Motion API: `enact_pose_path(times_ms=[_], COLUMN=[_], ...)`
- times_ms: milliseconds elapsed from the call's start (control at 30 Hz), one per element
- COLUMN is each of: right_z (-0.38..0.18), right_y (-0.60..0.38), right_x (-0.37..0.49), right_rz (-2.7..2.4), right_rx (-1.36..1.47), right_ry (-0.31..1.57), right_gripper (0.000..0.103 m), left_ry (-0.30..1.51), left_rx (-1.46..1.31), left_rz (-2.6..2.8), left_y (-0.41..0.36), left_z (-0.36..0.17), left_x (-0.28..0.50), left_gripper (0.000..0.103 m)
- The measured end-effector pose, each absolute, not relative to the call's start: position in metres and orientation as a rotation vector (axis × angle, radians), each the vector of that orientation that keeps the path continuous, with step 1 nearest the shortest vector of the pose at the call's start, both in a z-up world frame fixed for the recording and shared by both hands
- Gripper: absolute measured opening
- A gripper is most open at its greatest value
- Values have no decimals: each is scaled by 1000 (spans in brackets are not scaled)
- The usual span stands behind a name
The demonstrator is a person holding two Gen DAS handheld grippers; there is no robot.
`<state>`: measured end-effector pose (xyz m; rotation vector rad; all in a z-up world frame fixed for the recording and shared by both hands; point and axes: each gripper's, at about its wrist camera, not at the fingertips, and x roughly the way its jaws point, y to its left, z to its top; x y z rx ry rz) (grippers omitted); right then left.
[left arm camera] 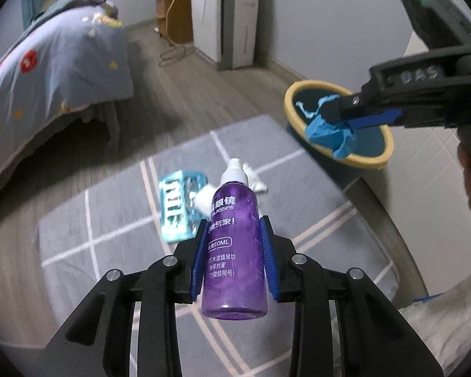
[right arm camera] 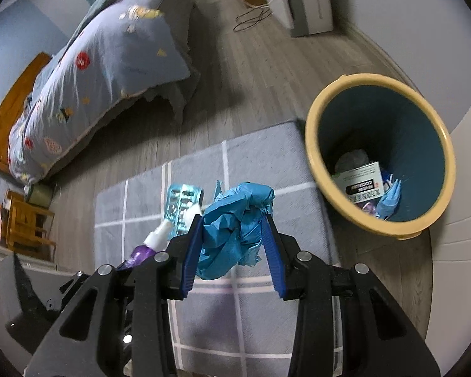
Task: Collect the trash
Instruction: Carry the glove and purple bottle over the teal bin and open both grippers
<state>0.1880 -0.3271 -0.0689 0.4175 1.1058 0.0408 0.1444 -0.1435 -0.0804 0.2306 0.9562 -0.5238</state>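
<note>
My left gripper (left arm camera: 234, 229) is shut on a purple 60 ml bottle (left arm camera: 235, 245) with a white cap, held above the grey rug. My right gripper (right arm camera: 232, 223) is shut on a crumpled blue glove (right arm camera: 235, 220); in the left wrist view the glove (left arm camera: 326, 132) hangs over the rim of the yellow-rimmed teal trash bin (left arm camera: 298, 94). The bin (right arm camera: 376, 94) stands right of the rug and holds a box and other scraps. A teal blister pack (left arm camera: 179, 207) and a white tissue (left arm camera: 257, 182) lie on the rug. The bottle also shows in the right wrist view (right arm camera: 141, 251).
A grey rug (left arm camera: 110, 235) with white lines covers the wood floor. A bed (left arm camera: 47, 62) with a blue quilt stands at the left. A white appliance (left arm camera: 226, 15) and a wooden cabinet (left arm camera: 172, 9) stand at the far wall, with a cable on the floor.
</note>
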Motion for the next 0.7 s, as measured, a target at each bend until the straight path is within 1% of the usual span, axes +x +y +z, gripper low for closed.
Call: enact_pose_path(times_ms=[133,367,700], right_z=[-65,-60,-77], right_y=[-348,-412,-488], right_x=[191,189,180], right_rz=[11,-100,-235], right_rx=[430,497,553], right_ry=[1085,1011,998], right_gripper=[38,38,38], left_ry=[943,912,904], left_rx=[231,304,340], left_rz=[-542,-580,-686], left_y=[-159,-204,-287], left_z=[-67,-53,-60], left_x=[152,168,182], left_gripper=[33,33,33])
